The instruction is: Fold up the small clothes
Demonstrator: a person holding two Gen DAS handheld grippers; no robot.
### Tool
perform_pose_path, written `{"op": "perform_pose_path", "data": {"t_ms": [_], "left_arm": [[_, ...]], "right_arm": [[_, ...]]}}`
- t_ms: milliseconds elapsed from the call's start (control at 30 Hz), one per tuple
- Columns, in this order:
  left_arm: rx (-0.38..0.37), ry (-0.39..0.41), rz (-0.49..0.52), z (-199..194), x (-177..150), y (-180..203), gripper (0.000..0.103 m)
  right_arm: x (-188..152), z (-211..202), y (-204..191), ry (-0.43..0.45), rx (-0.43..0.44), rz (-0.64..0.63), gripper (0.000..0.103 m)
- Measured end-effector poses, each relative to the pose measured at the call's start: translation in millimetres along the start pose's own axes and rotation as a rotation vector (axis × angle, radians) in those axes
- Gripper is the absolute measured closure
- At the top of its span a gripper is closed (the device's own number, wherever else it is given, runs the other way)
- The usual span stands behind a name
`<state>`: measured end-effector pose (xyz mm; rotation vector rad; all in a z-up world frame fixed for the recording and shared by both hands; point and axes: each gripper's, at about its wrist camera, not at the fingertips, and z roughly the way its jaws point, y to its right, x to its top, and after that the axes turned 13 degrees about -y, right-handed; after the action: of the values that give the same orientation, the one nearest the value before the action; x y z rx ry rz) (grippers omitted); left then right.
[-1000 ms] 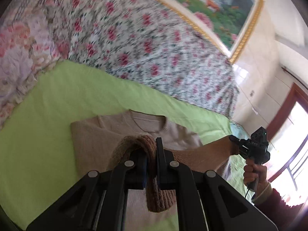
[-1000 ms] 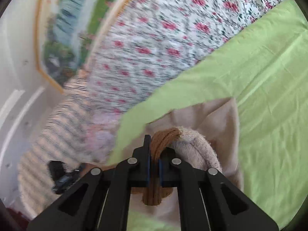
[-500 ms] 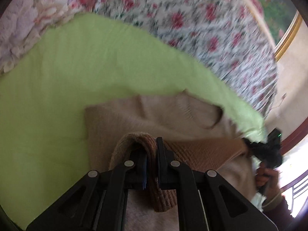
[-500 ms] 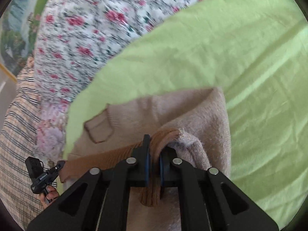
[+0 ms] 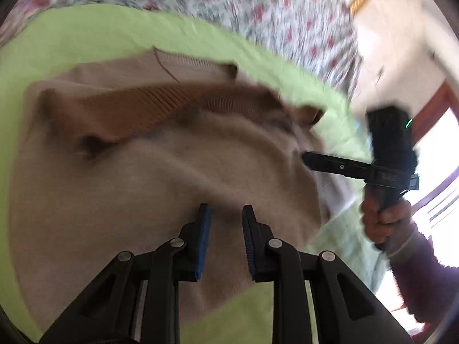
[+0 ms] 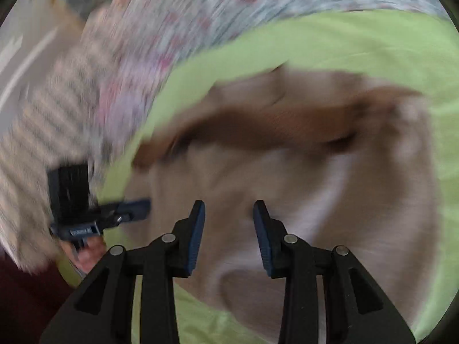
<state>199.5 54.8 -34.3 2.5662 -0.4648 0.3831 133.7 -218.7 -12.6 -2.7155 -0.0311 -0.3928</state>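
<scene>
On the green sheet (image 5: 86, 37) lies the beige sweater (image 5: 120, 189), folded over so its brown ribbed hem (image 5: 149, 109) runs across it just below the neckline. I see my left gripper (image 5: 223, 209) right above the near fold; its jaws have just been opening and nothing sits between the pads, the knit lying below them. My right gripper (image 6: 228, 205) hangs over the same garment's other side, jaws likewise just parted and empty. A floral quilt (image 5: 258, 3) borders the sheet beyond. Both views are blurred.
</scene>
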Motion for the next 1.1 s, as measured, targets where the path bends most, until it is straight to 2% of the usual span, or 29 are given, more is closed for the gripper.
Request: {"op": "perform_pose_path", "data": {"t_ms": [33, 100, 200, 233, 333, 400, 467, 633, 767, 867, 1000, 1100], "left_arm": [[0.028, -0.02, 0.006, 7, 7, -2, 0.083], [0.0, -0.033, -0.016, 9, 22, -19, 0.088], [-0.006, 0.01, -0.107, -5, 48, -60, 0.092], [0.025, 0.031, -0.143, -12, 57, -76, 0.092], [0.166, 0.117, -0.272, -32, 77, -123, 0.09], [0.13, 0.143, -0.341, -37, 78, -148, 0.091], [0.087, 0.168, -0.385, -41, 71, -160, 0.091], [0.102, 0.186, -0.389, -54, 42, -136, 0.088], [0.065, 0.205, -0.363, -72, -6, -95, 0.086], [0.05, 0.181, -0.327, -72, -40, -65, 0.082], [-0.008, 0.132, -0.3, -60, -82, -28, 0.064], [-0.024, 0.119, -0.297, -56, -112, -10, 0.06]], "right_arm": [[11, 11, 1, -0.04, -0.02, -0.009, 0.066], [27, 19, 13, -0.062, -0.055, 0.004, 0.067], [58, 18, 48, -0.043, -0.085, 0.088, 0.067], [67, 12, 63, -0.007, -0.081, 0.133, 0.068], [80, -12, 99, 0.143, -0.236, 0.257, 0.067], [73, -27, 122, 0.248, -0.208, 0.364, 0.067], [58, -37, 127, 0.296, -0.16, 0.431, 0.067], [6, -60, 92, 0.345, -0.1, 0.42, 0.067], [-28, -66, 61, 0.345, -0.063, 0.391, 0.066], [-56, -62, 42, 0.346, -0.035, 0.394, 0.063], [-92, -58, 22, 0.359, -0.004, 0.42, 0.063], [-114, -57, 10, 0.366, 0.009, 0.439, 0.06]]}}
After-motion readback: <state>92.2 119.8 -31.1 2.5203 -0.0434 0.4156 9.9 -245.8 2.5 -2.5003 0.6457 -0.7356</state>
